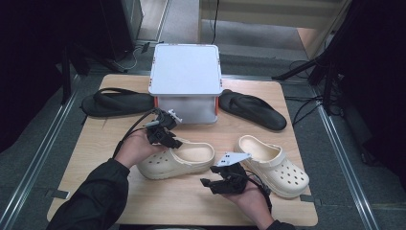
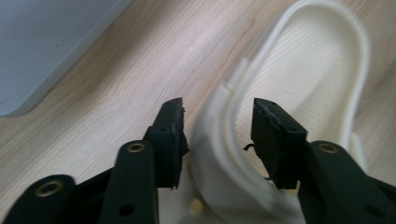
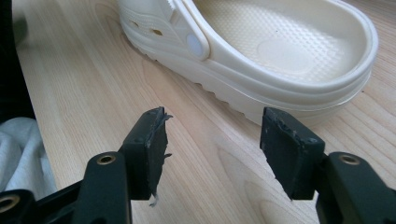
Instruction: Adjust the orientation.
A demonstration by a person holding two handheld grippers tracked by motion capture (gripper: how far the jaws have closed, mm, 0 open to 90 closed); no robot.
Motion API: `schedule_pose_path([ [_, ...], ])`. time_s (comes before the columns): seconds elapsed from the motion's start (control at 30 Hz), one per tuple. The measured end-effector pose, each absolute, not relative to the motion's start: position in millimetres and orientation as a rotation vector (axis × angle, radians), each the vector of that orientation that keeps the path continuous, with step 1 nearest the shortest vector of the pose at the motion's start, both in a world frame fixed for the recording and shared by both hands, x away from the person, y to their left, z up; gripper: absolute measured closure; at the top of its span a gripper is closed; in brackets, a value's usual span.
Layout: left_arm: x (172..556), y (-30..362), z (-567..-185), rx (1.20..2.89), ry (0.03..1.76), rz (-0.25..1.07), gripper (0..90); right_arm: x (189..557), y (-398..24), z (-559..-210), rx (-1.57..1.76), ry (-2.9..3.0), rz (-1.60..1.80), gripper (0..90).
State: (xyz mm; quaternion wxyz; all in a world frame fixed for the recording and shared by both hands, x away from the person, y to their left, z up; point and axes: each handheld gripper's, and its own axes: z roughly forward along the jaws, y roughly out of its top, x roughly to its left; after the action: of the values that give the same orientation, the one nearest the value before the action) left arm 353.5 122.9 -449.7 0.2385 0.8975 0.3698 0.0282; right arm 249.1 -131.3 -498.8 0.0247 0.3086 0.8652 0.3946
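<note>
On the pale wood-grain table (image 1: 95,158), centre frame, the left gripper (image 1: 173,142) straddles the smooth rim of the left cream clog (image 1: 184,160), jaws released. At lower centre, the right gripper (image 1: 207,182) hovers spread and empty beside the perforated right clog (image 1: 277,165).

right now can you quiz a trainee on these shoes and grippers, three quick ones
1. True or false: the left gripper has its jaws astride the heel rim of the left clog.
2. How many black flip-flops lie beside the white box?
3. The right gripper is: A) shut on the right clog, B) open, short of it, C) inside it.

Key: 1 true; 2 two; 3 B.
</note>
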Motion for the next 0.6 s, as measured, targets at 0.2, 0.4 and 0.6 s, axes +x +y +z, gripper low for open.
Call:
schedule_pose_path([
  [0.2,348,137,-430,2.352,1.033,0.065,46.5,251,-133,-497,0.959,2.67,1.231,48.8],
  [0.4,345,148,-423,2.325,1.05,0.104,44.5,251,-138,-494,0.958,2.68,1.249,60.3],
  [0.6,331,163,-419,2.261,1.069,0.159,51.2,259,-146,-488,1.008,2.657,1.281,79.6],
])
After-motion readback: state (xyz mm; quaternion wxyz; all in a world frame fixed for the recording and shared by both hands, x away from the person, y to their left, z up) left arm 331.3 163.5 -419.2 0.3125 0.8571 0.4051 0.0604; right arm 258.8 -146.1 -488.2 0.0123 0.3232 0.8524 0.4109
